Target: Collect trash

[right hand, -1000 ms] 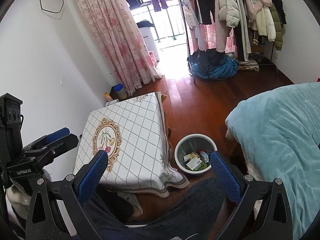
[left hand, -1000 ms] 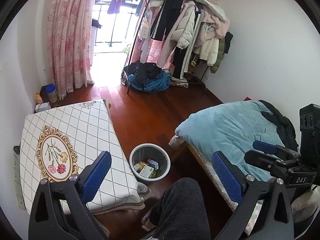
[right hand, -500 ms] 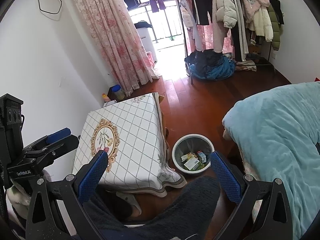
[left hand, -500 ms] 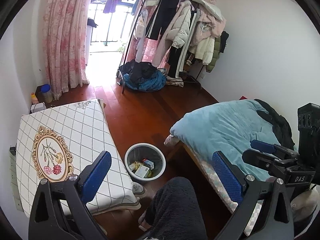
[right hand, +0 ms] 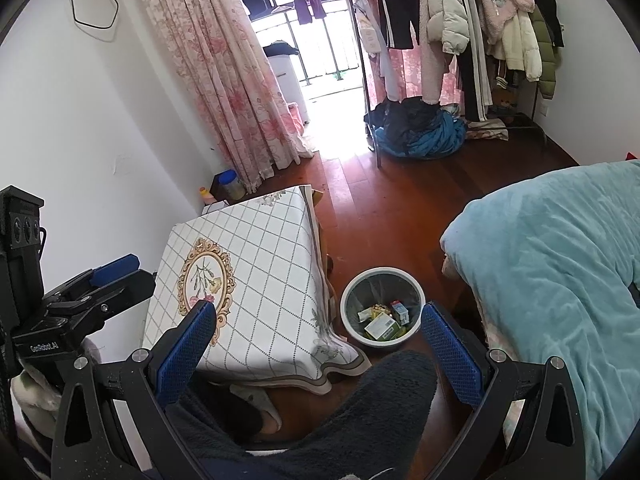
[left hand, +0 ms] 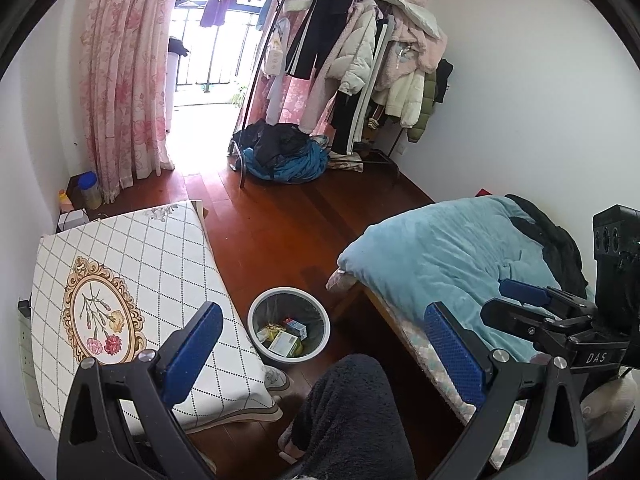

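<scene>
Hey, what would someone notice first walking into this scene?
Probably the grey trash bin on the wooden floor between the cloth-covered table and the bed, already holding boxes and wrappers. Behind it, a clothes rack crammed with coats. Both tongs, left and right, hang open and empty.

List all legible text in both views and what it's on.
"DAS": on the right tongs' black body, seen from the left wrist view.
"GeeRobot.AI", roughly; small: on the left tongs' body, seen from the right wrist view.
Boxes in the trash bin: print too blurred to read.
</scene>
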A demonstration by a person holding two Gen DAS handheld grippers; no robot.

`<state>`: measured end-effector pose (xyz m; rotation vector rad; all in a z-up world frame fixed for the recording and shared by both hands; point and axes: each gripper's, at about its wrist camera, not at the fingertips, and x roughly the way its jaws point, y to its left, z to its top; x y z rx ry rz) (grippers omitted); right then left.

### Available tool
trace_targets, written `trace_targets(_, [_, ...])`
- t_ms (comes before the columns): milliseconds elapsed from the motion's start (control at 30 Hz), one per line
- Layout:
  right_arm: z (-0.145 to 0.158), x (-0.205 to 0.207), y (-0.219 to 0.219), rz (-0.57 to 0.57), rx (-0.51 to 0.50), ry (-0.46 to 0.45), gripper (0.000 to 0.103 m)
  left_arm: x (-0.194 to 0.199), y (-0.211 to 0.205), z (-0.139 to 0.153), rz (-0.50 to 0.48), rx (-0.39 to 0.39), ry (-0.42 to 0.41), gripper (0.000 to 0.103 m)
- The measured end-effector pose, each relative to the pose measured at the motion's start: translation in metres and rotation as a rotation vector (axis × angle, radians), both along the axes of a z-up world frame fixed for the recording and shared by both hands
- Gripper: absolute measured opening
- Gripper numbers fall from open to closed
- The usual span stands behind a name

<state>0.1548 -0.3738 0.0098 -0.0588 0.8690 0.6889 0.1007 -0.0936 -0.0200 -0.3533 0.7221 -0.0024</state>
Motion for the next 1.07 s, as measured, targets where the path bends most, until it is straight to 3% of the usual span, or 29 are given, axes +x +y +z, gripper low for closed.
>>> trace_targets(1067, [0.0022,0.0053,-0.0084,-0.021,-0.004,-0.006,0.103,0.0082,-0.0041,0.0017,-0.027,-0.021,-0.003,0.103])
